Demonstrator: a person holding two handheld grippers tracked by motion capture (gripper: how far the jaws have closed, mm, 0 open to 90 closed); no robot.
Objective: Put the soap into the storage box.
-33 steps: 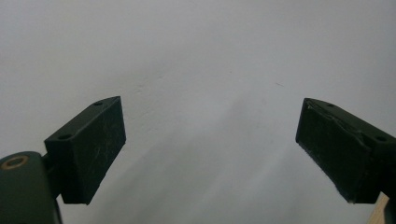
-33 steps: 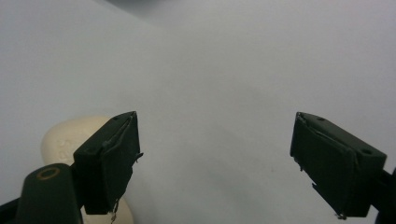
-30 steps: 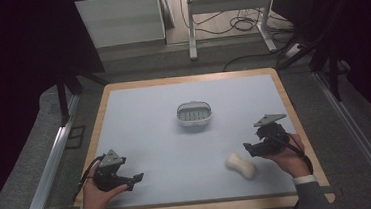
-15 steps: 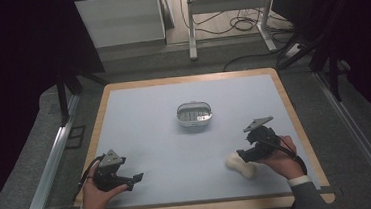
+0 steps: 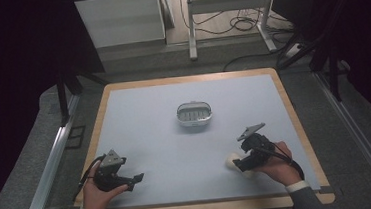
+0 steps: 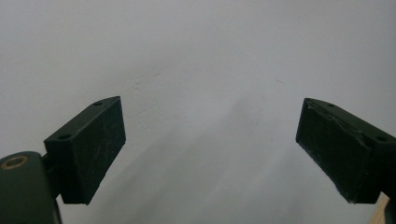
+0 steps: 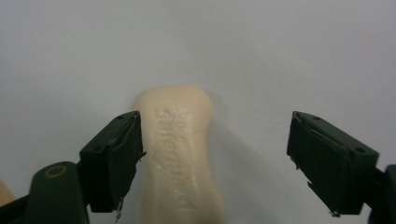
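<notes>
A cream bar of soap (image 7: 182, 154) with embossed lettering lies flat on the pale table. In the high view the soap (image 5: 230, 161) sits near the front right, just under my right gripper (image 5: 241, 164). My right gripper (image 7: 212, 163) is open around the soap, with the left jaw close beside the bar and the right jaw well clear of it. A small grey soap dish (image 5: 193, 114) stands at the table's middle. My left gripper (image 5: 137, 179) rests at the front left, and in its own view the left gripper (image 6: 210, 149) is open over bare table.
The pale blue table top (image 5: 166, 146) has a wooden rim (image 5: 196, 208). Behind the table are a white cabinet (image 5: 119, 19), a metal stand (image 5: 226, 11) and floor cables. Metal rails run along both sides.
My right gripper has moved left and down toward the soap, and now its jaws straddle the bar. The left gripper has stayed still.
</notes>
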